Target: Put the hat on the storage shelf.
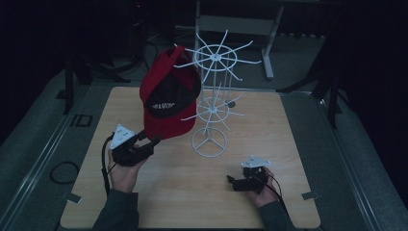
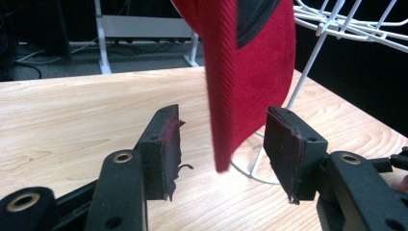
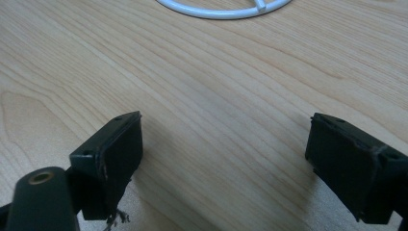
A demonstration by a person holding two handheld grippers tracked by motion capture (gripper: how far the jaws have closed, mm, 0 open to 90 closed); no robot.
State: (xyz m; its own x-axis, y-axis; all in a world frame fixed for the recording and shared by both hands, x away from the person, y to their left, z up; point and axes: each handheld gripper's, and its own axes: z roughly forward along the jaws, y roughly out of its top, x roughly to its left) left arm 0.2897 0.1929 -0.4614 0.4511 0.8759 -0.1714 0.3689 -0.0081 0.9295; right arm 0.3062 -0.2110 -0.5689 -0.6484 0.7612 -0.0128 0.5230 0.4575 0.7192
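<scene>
Left gripper [image 1: 150, 140], held in the person's left hand [image 1: 126, 174] at the left of the table [image 1: 288, 159], points toward the lower edge of a red cap [image 1: 169, 94]. Its jaws stand wide apart in the left gripper view [image 2: 222, 144], with the cap's brim [image 2: 250, 72] hanging down into the gap between them; neither pad presses on the cloth, so the cap is not gripped. A grey three-cornered plate [image 1: 121, 135] sits on top of this tool.

At the centre, the cap hangs from a hook of the white wire rack [image 1: 211, 91], well above the tabletop, with its dark underside and a line of white lettering facing the camera; the lettering is too small to read. The rack stands upright on a ring base [image 1: 209, 143] just right of the cap's brim, and that same ring appears at the top of the right gripper view [image 3: 221, 9].

At the right, the right gripper [image 1: 232, 182] rests low over the table in the person's right hand [image 1: 263, 192], well apart from cap and rack. Its jaws are spread wide over bare wood with nothing between them [image 3: 223, 159].
</scene>
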